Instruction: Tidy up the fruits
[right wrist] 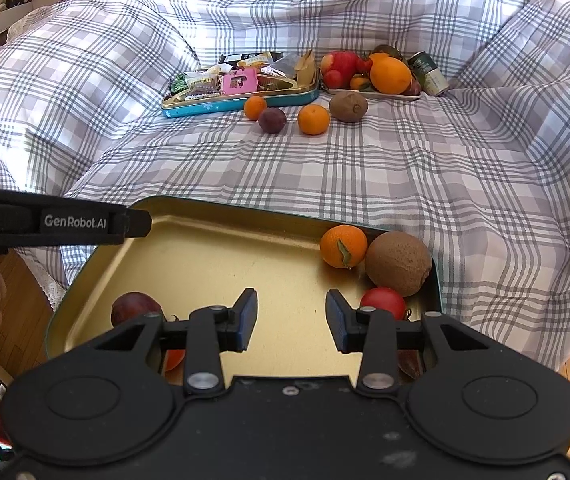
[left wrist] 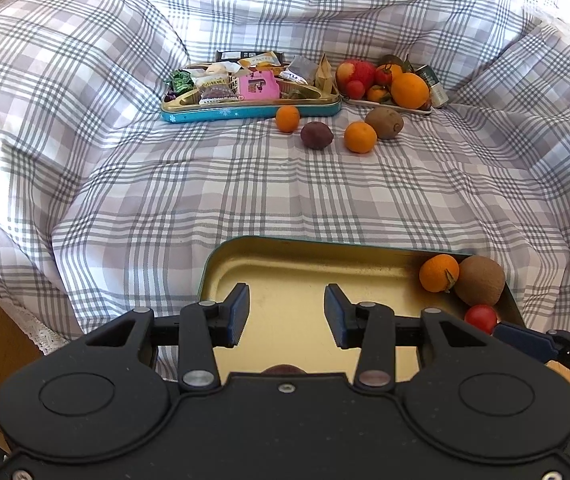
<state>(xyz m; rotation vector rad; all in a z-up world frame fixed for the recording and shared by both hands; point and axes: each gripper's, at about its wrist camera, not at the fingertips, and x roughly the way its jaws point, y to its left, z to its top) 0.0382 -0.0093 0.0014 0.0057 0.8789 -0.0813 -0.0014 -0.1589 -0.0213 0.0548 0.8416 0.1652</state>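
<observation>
A gold tin tray (left wrist: 285, 264) (right wrist: 213, 256) lies near me on the plaid cloth. It holds a mandarin (right wrist: 343, 246) (left wrist: 438, 273), a kiwi (right wrist: 398, 263) (left wrist: 479, 280), a red tomato (right wrist: 383, 303) (left wrist: 480, 318) and a dark purple fruit (right wrist: 135, 308). Further off on the cloth lie two mandarins (right wrist: 314, 119) (right wrist: 255, 107), a purple fruit (right wrist: 272, 120) and a kiwi (right wrist: 348, 106). My left gripper (left wrist: 287, 314) is open and empty over the tray. My right gripper (right wrist: 291, 320) is open and empty over the tray.
A teal tin (right wrist: 241, 102) full of wrapped snacks sits at the back. A white plate (right wrist: 373, 94) beside it holds an apple, an orange and small fruits, with a green can (right wrist: 429, 73) next to it. Wooden floor (right wrist: 25, 312) shows at the left.
</observation>
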